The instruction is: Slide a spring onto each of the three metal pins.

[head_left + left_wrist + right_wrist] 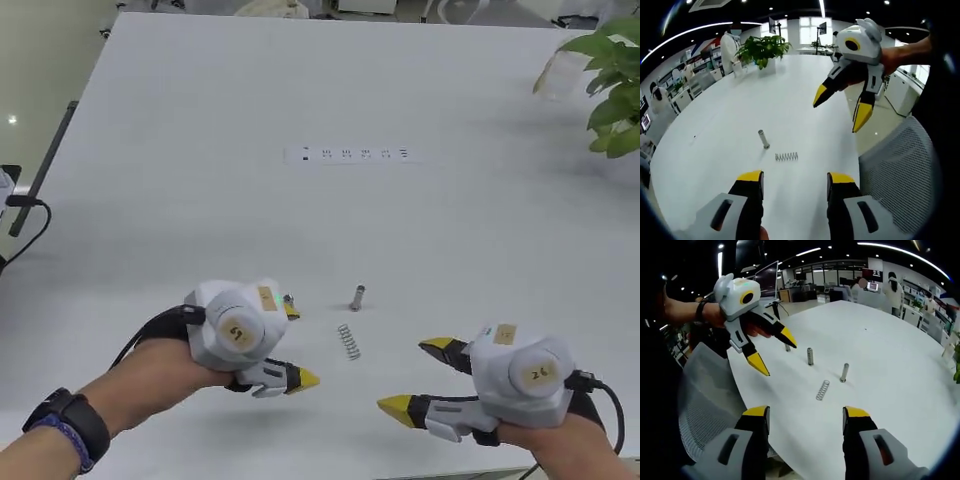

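The left gripper (300,345) and right gripper (412,375) hover over the white table (200,150), both with jaws spread and empty. Between them a loose spring (348,341) lies flat near a bare upright metal pin (357,297). A second pin (810,356) wears a spring. The marks on the grippers' round stickers are too blurred to read.

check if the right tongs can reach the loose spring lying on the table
Probably yes: the right tongs are open, and the spring lies flat on bare table ahead of them with nothing between. The upright pin stands beyond it, apart.
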Action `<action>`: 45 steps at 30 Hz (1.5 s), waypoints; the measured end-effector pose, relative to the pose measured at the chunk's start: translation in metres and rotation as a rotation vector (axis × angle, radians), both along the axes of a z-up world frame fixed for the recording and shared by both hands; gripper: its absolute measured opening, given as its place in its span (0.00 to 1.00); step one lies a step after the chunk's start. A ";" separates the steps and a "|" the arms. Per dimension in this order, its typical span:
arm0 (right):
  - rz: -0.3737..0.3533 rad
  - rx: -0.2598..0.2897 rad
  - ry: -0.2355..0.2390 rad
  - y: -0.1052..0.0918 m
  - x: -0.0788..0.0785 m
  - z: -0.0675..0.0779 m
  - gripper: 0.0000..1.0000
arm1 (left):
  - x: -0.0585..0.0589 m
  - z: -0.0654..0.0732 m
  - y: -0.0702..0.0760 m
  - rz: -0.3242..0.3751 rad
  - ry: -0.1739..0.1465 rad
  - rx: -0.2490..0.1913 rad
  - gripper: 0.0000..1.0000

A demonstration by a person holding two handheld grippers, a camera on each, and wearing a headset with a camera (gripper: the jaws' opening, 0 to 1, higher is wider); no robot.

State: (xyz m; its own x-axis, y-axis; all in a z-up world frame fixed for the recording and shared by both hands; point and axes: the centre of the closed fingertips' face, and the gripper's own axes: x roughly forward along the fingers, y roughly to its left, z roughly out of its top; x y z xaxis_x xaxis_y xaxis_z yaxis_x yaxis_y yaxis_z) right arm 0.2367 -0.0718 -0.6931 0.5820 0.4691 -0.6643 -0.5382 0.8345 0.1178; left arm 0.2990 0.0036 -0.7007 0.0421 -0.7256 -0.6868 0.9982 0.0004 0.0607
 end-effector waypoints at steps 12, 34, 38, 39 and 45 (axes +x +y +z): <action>-0.012 0.009 0.003 -0.003 -0.001 0.001 0.57 | 0.005 -0.013 -0.025 -0.052 -0.016 0.018 0.40; -0.014 0.015 0.028 -0.006 -0.006 -0.007 0.56 | 0.008 -0.058 -0.067 -0.215 -0.076 0.092 0.29; -0.014 0.016 0.035 -0.006 -0.008 -0.009 0.56 | 0.008 -0.064 -0.071 -0.245 -0.082 0.108 0.30; -0.014 0.017 0.036 -0.007 -0.008 -0.009 0.56 | 0.008 -0.064 -0.071 -0.248 -0.079 0.109 0.30; -0.011 0.022 0.040 -0.005 -0.008 -0.010 0.55 | 0.006 -0.074 -0.075 -0.268 -0.055 0.135 0.30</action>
State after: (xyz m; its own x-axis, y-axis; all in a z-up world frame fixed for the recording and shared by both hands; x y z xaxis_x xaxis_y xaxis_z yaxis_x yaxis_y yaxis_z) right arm 0.2286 -0.0769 -0.7028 0.5603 0.4775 -0.6768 -0.5238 0.8372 0.1570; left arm 0.3055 -0.0715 -0.7749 -0.0990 -0.6179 -0.7800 0.9568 -0.2745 0.0960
